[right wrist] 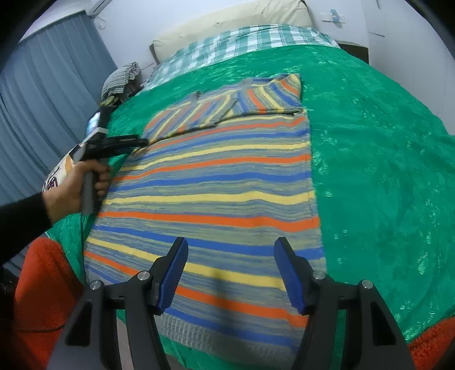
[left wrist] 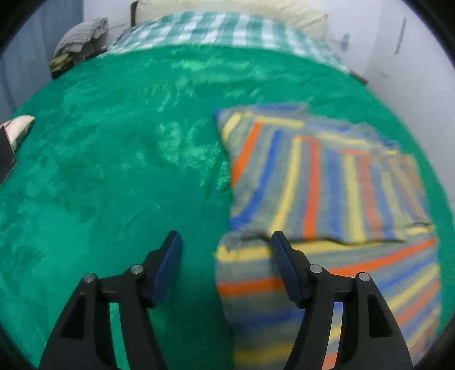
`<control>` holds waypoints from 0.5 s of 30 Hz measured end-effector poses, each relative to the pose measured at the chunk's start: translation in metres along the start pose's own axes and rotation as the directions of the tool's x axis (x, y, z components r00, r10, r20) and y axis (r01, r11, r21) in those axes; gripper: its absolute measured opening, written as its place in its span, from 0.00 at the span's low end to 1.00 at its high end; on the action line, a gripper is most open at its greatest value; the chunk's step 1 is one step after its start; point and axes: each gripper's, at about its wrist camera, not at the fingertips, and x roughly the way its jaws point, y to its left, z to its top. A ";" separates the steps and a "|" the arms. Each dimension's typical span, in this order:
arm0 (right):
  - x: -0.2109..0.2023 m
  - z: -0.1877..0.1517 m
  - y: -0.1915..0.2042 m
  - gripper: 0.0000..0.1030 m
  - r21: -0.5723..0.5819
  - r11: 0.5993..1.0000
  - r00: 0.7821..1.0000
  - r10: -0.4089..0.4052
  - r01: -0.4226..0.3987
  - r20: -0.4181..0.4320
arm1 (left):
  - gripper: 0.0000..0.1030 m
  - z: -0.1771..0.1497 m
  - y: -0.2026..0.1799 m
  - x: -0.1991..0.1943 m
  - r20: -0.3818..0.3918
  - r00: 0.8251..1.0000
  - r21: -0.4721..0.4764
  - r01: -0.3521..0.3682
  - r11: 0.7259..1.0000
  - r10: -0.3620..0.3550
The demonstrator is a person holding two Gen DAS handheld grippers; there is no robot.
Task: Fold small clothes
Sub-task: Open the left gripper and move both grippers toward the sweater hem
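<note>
Ahead of the right gripper [right wrist: 230,270], whose jaws stand wide and hold nothing, the striped sweater [right wrist: 216,182] lies flat on the green blanket [right wrist: 369,159], its hem just below the fingertips. Both sleeves appear already folded in across the chest at the far end, so the body folds likely remain. The left gripper [left wrist: 224,253], also wide and empty, sits at the sweater's left edge beside the folded sleeve [left wrist: 312,176]. Beyond lie a checked sheet [right wrist: 256,42], a cream pillow [right wrist: 227,22], a clothes pile [right wrist: 122,76] and grey curtains [right wrist: 48,85].
</note>
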 end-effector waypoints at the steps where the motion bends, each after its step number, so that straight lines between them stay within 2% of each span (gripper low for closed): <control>1: -0.001 0.002 -0.003 0.61 0.006 1.000 1.000 -0.007 0.007 0.004 | 0.67 -0.003 -0.002 -0.012 0.024 1.000 0.009 0.012 1.000 -0.013; 3: -0.003 0.005 -0.006 0.61 0.011 1.000 1.000 -0.014 0.013 0.016 | 0.78 -0.015 -0.014 -0.045 0.066 0.997 0.039 0.038 0.998 -0.041; 5: -0.003 0.007 -0.006 0.61 0.007 1.000 1.000 -0.004 0.004 0.014 | 0.86 -0.037 -0.032 -0.072 0.082 0.992 0.078 0.094 0.992 -0.101; 7: 0.003 0.005 -0.004 0.66 -0.004 1.000 1.000 0.004 -0.004 -0.026 | 0.91 -0.067 -0.051 -0.084 0.061 0.987 0.120 0.142 0.983 -0.150; 8: 0.009 0.002 -0.004 0.70 -0.012 1.000 0.998 -0.008 0.007 -0.061 | 0.93 -0.088 -0.062 -0.082 0.017 0.986 0.140 0.163 0.977 -0.167; 9: 0.017 -0.003 -0.004 0.71 -0.021 0.999 0.993 -0.039 0.036 -0.114 | 0.93 -0.098 -0.070 -0.075 -0.027 0.985 0.155 0.171 0.973 -0.168; 10: 0.028 -0.010 -0.007 0.71 -0.022 0.997 0.979 -0.080 0.077 -0.185 | 0.93 -0.121 -0.079 -0.066 -0.102 0.983 0.179 0.171 0.969 -0.154; 11: 0.030 -0.015 -0.011 0.71 -0.015 0.995 0.974 -0.097 0.096 -0.205 | 0.89 -0.139 -0.083 -0.059 -0.156 0.979 0.199 0.158 0.967 -0.128; 12: 0.024 -0.016 -0.011 0.71 -0.005 0.995 0.977 -0.095 0.095 -0.190 | 0.89 -0.158 -0.085 -0.062 -0.147 0.985 0.230 0.121 0.966 -0.088; 13: 0.018 -0.015 -0.012 0.71 0.003 0.995 0.979 -0.096 0.098 -0.182 | 0.89 -0.165 -0.084 -0.072 -0.107 0.991 0.247 0.103 0.964 -0.079; 15: 0.005 -0.015 -0.016 0.71 0.021 0.993 0.983 -0.116 0.120 -0.145 | 0.89 -0.161 -0.087 -0.089 -0.105 0.990 0.244 0.118 0.963 -0.094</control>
